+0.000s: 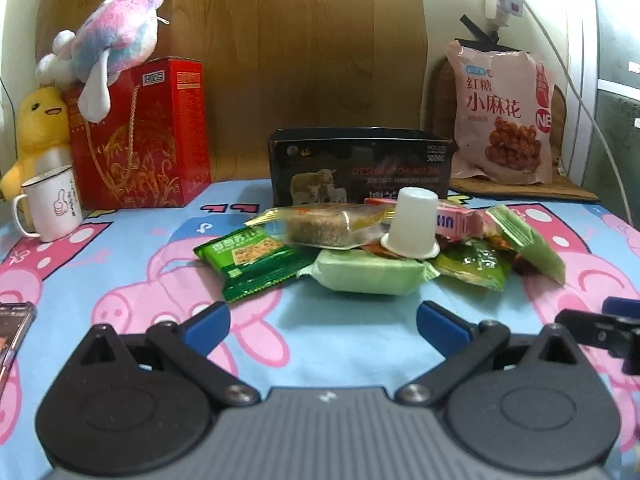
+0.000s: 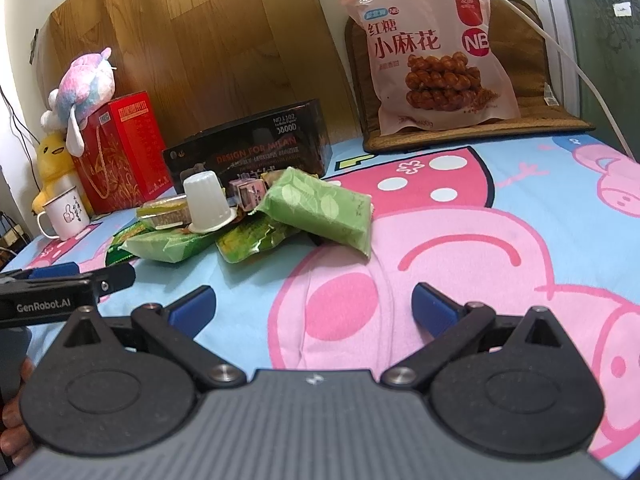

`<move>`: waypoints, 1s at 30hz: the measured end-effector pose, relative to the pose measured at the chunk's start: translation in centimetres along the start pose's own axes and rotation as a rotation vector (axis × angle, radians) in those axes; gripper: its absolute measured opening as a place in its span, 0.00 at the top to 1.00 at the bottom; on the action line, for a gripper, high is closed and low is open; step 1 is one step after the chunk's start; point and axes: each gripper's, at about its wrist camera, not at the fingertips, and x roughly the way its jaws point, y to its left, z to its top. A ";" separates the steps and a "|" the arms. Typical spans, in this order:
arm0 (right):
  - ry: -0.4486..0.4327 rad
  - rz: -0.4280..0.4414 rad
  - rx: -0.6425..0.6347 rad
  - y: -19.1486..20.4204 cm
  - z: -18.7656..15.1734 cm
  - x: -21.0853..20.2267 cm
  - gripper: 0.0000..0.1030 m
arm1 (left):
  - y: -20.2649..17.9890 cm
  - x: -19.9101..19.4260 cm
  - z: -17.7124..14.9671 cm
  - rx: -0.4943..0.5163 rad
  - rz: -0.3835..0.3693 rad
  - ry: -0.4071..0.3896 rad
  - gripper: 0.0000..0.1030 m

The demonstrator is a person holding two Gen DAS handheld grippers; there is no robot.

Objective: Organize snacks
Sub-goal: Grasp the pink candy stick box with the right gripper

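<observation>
Snack pile: small packets heaped on the cartoon-print cloth (image 1: 328,344), just in front of the black box (image 1: 360,168).
Top of pile: white plastic cup (image 1: 412,224) upside down, resting on the clear-wrapped bar (image 1: 332,228).
Front packets: dark green cracker pack (image 1: 248,260) at left, pale green pack (image 1: 368,276) beside it.
Left gripper (image 1: 322,320): fingers spread wide, nothing between them, short of the pile.
Right gripper (image 2: 314,306): fingers spread, empty, over the cloth, right of the pile.
Background: pink snack bag (image 2: 432,48) leaning upright; red gift box (image 1: 144,132) and white mug (image 1: 52,204) at left.
</observation>
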 end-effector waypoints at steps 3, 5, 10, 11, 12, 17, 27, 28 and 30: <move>0.004 -0.012 -0.014 0.2 0.0 0.1 0.00 | 0.1 -0.1 -0.1 -0.002 -0.011 -0.008 0.00; 0.005 -0.015 -0.018 0.3 0.0 0.1 0.00 | 0.2 -0.2 -0.1 -0.009 -0.016 -0.012 0.00; -0.001 0.008 -0.032 0.6 0.0 0.1 0.00 | 0.7 -0.3 -0.1 -0.041 -0.032 -0.015 0.00; -0.004 0.017 -0.037 0.8 0.1 0.1 0.03 | 0.8 -0.3 -0.1 -0.048 -0.035 -0.016 0.00; -0.010 0.031 -0.044 1.0 0.1 0.1 0.05 | 0.9 -0.3 -0.1 -0.056 -0.037 -0.016 0.00; -0.079 0.057 -0.143 2.8 1.1 0.2 0.17 | 1.7 -0.4 -0.1 -0.101 -0.048 -0.024 0.00; -0.077 0.099 -0.350 4.6 6.0 5.4 0.22 | 3.7 -0.2 0.1 -0.213 -0.027 -0.033 0.00; -0.052 0.103 -0.360 4.6 6.2 6.1 0.22 | 3.7 -0.2 0.2 -0.216 -0.027 -0.031 0.00; -0.015 0.107 -0.387 4.8 6.5 7.5 0.22 | 3.8 -0.1 0.2 -0.219 -0.027 -0.028 0.00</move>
